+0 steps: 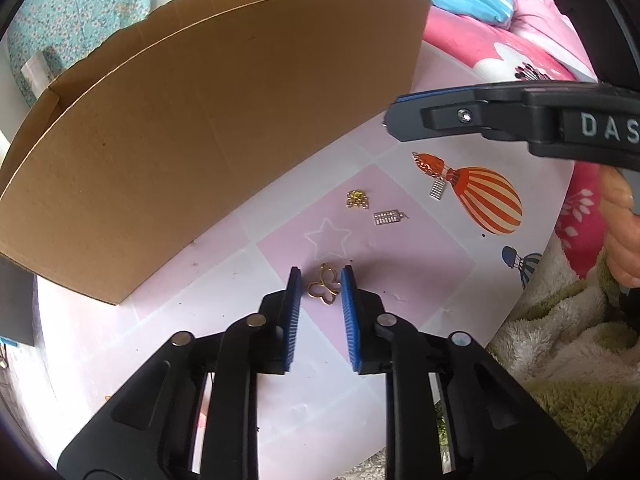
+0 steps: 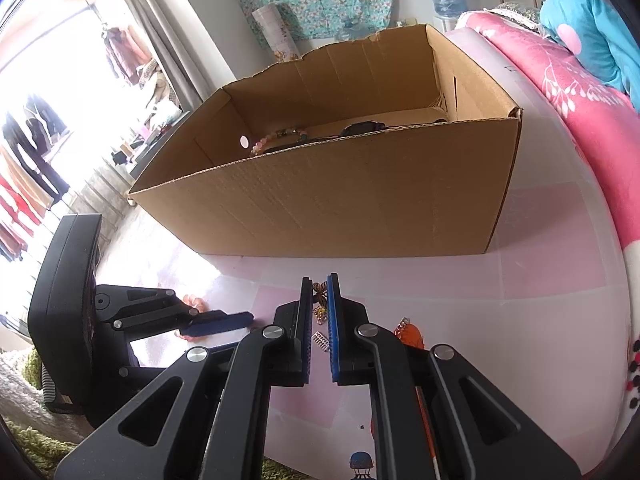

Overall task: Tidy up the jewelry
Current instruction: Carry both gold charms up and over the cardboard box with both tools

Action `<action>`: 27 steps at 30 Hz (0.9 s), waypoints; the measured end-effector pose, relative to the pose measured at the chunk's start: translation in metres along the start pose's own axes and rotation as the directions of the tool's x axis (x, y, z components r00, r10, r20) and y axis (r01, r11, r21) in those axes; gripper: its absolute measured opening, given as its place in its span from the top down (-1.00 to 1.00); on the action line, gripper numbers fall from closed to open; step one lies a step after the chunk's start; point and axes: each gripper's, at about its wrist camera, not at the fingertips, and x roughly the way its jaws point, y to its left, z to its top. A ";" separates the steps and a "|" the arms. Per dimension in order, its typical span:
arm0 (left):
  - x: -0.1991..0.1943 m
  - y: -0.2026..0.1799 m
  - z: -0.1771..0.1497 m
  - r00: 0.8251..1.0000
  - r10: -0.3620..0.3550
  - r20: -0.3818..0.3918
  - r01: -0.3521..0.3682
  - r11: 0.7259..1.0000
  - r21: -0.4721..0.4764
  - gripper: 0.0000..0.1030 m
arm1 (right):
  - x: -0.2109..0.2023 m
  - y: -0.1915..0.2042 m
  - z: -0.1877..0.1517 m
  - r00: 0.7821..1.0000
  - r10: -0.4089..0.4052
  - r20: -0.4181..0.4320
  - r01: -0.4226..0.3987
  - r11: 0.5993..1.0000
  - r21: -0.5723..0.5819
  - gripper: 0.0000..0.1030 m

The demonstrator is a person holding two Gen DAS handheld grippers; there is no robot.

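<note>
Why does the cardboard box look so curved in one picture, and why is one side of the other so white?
Left wrist view: the fisheye lens bows the straight wall of the cardboard box into an arc. Right wrist view: daylight from the window at the left overexposes that side and puts glare on the table.

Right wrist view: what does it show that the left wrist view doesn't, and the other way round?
Right wrist only: inside the box, a bead bracelet and a dark item; hanging clothes beyond.

Left wrist only: that the butterfly pendant lies between the fingers of the left claw; a star print; a hand.

Both: the box, the pendant, a gold cluster, a silver charm, the balloon print, the left claw and the right claw.
</note>
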 end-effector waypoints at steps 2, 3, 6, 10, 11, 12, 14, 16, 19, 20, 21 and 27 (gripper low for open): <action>0.000 -0.004 0.001 1.000 0.009 -0.001 -0.009 1.000 0.011 0.70 | 0.000 -0.001 0.000 1.000 0.001 0.002 -0.001 1.000 0.001 0.86; 0.001 -0.005 0.001 1.000 0.011 -0.001 -0.011 1.000 0.013 0.70 | -0.001 -0.001 0.001 1.000 0.001 0.003 -0.001 1.000 0.001 0.86; 0.000 -0.004 0.001 1.000 0.005 0.003 -0.005 1.000 -0.004 0.70 | -0.001 0.001 0.001 1.000 0.000 0.006 0.000 1.000 -0.004 0.86; -0.001 -0.004 -0.001 1.000 0.001 0.010 -0.001 1.000 -0.009 0.70 | -0.003 0.002 0.002 1.000 -0.004 0.008 0.004 1.000 -0.010 0.86; -0.002 -0.003 -0.002 1.000 0.001 0.012 0.000 1.000 -0.010 0.70 | -0.003 0.003 0.002 1.000 -0.006 0.009 0.006 1.000 -0.011 0.86; -0.003 -0.002 -0.004 1.000 0.000 0.014 0.000 1.000 -0.012 0.70 | -0.003 0.003 0.002 1.000 -0.008 0.009 0.008 1.000 -0.012 0.86; -0.008 0.005 -0.010 1.000 -0.005 0.023 0.005 1.000 -0.014 0.71 | -0.004 0.004 0.002 1.000 -0.011 0.011 0.011 1.000 -0.015 0.86; -0.015 0.010 -0.013 0.999 -0.009 0.036 0.010 1.000 -0.019 0.70 | -0.006 0.004 0.002 1.000 -0.013 0.011 0.014 1.000 -0.019 0.86; -0.030 0.019 -0.015 0.997 -0.025 0.070 0.027 0.999 -0.029 0.70 | -0.012 0.009 0.003 1.000 -0.015 0.019 0.016 0.999 -0.034 0.86; -0.038 0.021 -0.014 0.996 -0.034 0.086 0.037 0.999 -0.033 0.70 | -0.018 0.012 0.005 0.999 -0.017 0.028 0.018 0.999 -0.047 0.86; -0.049 0.025 -0.013 0.993 -0.042 0.111 0.046 0.998 -0.035 0.70 | -0.024 0.016 0.008 0.999 -0.012 0.039 0.014 0.998 -0.059 0.86; -0.116 0.057 0.012 0.950 -0.085 0.299 0.105 0.993 -0.051 0.70 | -0.062 0.034 0.048 0.988 0.060 0.142 -0.036 0.985 -0.171 0.86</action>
